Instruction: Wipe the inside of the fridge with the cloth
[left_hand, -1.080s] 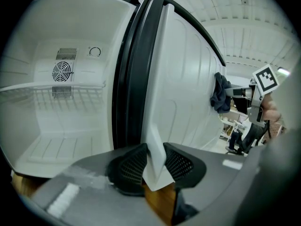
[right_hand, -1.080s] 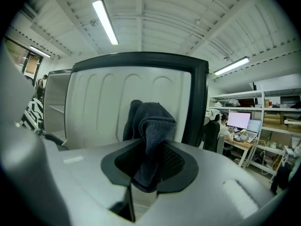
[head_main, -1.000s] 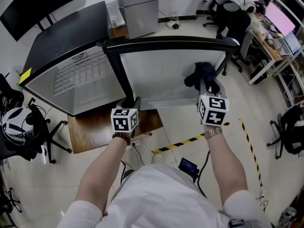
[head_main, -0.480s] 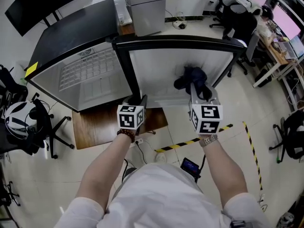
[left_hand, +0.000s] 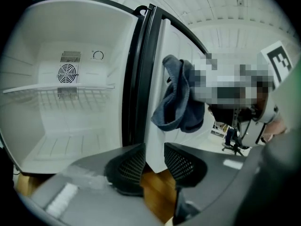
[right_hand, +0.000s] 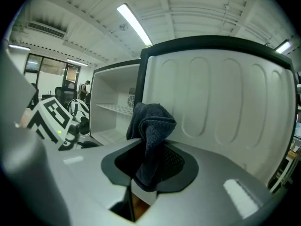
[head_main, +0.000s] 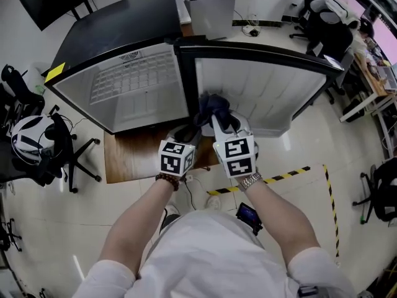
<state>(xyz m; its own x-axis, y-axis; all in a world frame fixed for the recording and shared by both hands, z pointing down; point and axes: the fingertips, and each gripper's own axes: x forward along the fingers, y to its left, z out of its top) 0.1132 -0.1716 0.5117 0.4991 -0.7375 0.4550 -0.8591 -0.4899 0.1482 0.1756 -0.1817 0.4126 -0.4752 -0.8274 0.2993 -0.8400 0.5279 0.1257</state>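
The small fridge (head_main: 136, 92) stands open on a wooden platform, with its white inside (left_hand: 70, 102) facing me. Its door (head_main: 267, 92) is swung out to the right. My right gripper (head_main: 218, 121) is shut on a dark blue cloth (head_main: 214, 107). It holds the cloth up near the hinge edge of the door (right_hand: 225, 102), and the cloth (right_hand: 150, 126) bunches above the jaws of the right gripper (right_hand: 153, 166). My left gripper (head_main: 183, 132) sits low beside it at the hinge. The jaws of the left gripper (left_hand: 154, 161) stand apart, and the door's lower corner (left_hand: 157, 140) shows in the gap. The cloth (left_hand: 181, 98) hangs above them.
A wire shelf (left_hand: 56, 89) crosses the fridge's inside, with a fan grille (left_hand: 69, 73) on the back wall. The wooden platform (head_main: 133, 157) juts out below. Yellow-black tape (head_main: 279, 176) and a small black device (head_main: 248, 215) lie on the floor. Office chairs (head_main: 31, 148) stand to the left.
My right gripper has carried the cloth left across the door's inner face, from its right part to the hinge side beside the left gripper. The left gripper has stayed by the hinge.
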